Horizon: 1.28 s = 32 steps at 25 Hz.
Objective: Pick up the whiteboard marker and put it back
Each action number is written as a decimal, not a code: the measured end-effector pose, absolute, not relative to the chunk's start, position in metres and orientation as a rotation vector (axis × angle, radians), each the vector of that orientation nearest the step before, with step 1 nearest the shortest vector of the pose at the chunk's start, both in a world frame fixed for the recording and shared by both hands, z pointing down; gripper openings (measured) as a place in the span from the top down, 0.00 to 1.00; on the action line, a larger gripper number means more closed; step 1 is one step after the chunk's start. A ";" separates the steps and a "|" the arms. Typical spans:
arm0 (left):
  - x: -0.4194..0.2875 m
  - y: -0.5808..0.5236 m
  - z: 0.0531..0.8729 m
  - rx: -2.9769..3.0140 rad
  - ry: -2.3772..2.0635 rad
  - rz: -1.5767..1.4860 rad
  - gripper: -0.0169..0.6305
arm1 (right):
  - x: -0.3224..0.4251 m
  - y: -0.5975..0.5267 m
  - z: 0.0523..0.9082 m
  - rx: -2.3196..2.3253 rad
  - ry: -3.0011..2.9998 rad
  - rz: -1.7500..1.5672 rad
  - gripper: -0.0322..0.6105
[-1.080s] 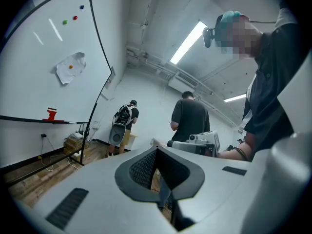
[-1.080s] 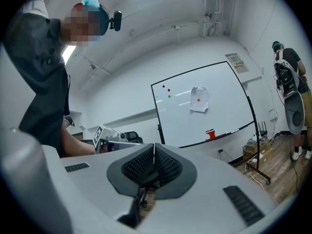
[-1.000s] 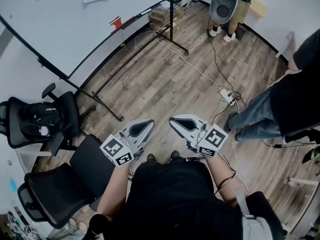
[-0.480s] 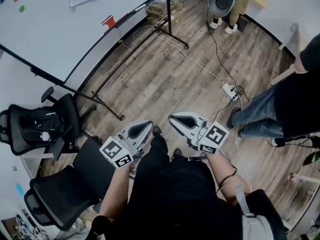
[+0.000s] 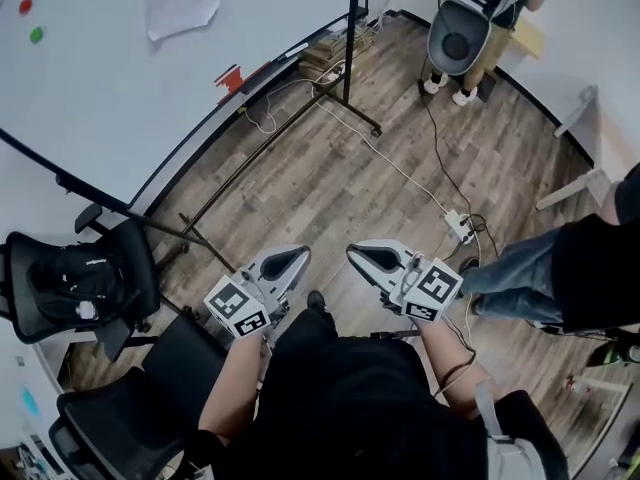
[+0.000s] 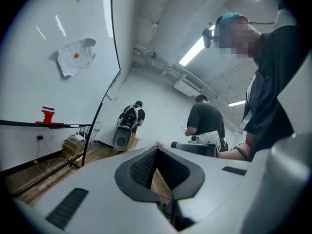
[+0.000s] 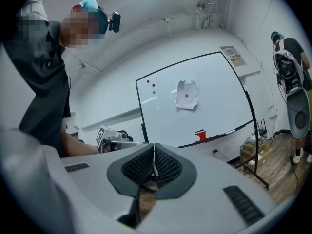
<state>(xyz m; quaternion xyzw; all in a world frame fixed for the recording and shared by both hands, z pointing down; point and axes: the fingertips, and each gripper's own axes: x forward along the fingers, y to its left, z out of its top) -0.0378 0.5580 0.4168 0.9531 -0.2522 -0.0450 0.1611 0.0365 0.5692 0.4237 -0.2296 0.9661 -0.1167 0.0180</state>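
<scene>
Both the left claw (image 5: 302,253) and right claw (image 5: 353,252) are closed and empty; reaching the whiteboard (image 5: 90,78) and opening one seems next.

I can't read a single word from here. The white lettering on the black backpack (image 5: 85,263) lying on the chair (image 5: 22,268) is too small to make out, and so is the red and dark print on the notice (image 7: 235,56) on the wall beside the whiteboard (image 7: 214,96). The cube (image 5: 237,306) on my left gripper (image 5: 303,252) and the cube (image 5: 433,288) on my right gripper (image 5: 352,250) carry only black-and-white square patterns, not letters or digits.
</scene>
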 end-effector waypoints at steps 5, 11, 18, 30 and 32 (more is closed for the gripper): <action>-0.060 0.503 0.415 2.737 -0.678 -0.132 0.96 | 0.016 0.514 0.419 -0.757 2.998 -0.362 0.92; -0.070 0.450 0.419 2.721 -0.668 -0.138 0.96 | 0.011 0.472 0.419 -0.781 3.016 -0.359 0.92; -0.056 0.391 0.431 2.689 -0.707 -0.121 0.96 | 0.026 0.407 0.429 -0.732 2.999 -0.389 0.92; -0.006 0.252 0.416 2.564 -0.891 -0.245 0.96 | 0.081 0.271 0.420 -0.461 3.029 -0.327 0.92; 0.001 0.234 0.410 2.577 -0.929 -0.231 0.96 | 0.089 0.252 0.420 -0.416 3.034 -0.332 0.92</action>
